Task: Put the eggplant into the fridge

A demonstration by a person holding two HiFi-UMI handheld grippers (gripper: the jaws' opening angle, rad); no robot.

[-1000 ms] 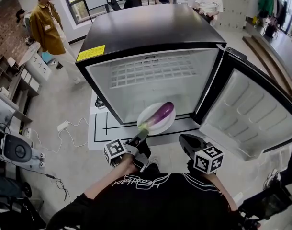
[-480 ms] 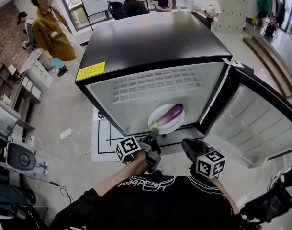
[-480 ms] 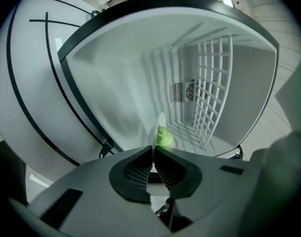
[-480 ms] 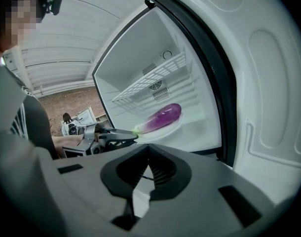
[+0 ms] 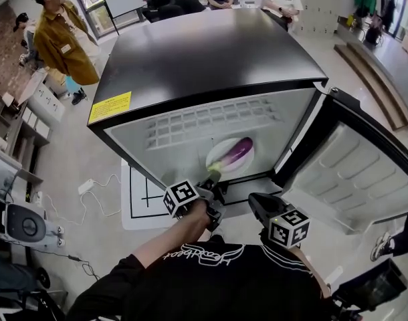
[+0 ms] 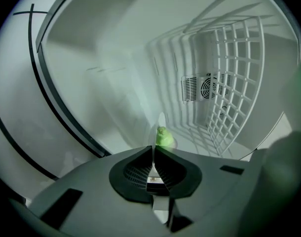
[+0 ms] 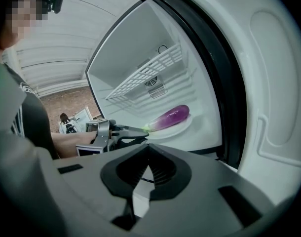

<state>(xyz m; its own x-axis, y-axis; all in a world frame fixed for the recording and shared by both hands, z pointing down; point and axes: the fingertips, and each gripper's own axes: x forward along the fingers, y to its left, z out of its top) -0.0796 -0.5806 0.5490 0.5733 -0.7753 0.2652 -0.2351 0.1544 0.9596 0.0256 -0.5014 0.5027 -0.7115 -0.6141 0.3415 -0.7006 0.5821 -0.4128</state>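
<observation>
A purple eggplant (image 5: 236, 151) with a green stem lies on a white plate (image 5: 222, 164) inside the open fridge (image 5: 211, 52), low on the compartment floor. My left gripper (image 5: 213, 177) is shut on the plate's near rim. In the left gripper view only the thin rim and the green stem (image 6: 163, 136) show past the jaws of the left gripper (image 6: 153, 149). The right gripper view shows the eggplant (image 7: 170, 116), the plate (image 7: 184, 127) and the left gripper (image 7: 139, 130) from the side. My right gripper (image 5: 256, 202) hangs shut and empty in front of the fridge, right of the left one.
The fridge door (image 5: 351, 172) stands open to the right. A white wire shelf (image 5: 211, 122) sits above the plate inside. Several people stand behind and left of the fridge. Cables and a power strip (image 5: 87, 186) lie on the floor at left.
My left gripper has carried the plate with the eggplant forward and deeper into the fridge. The right gripper has stayed low in front of it.
</observation>
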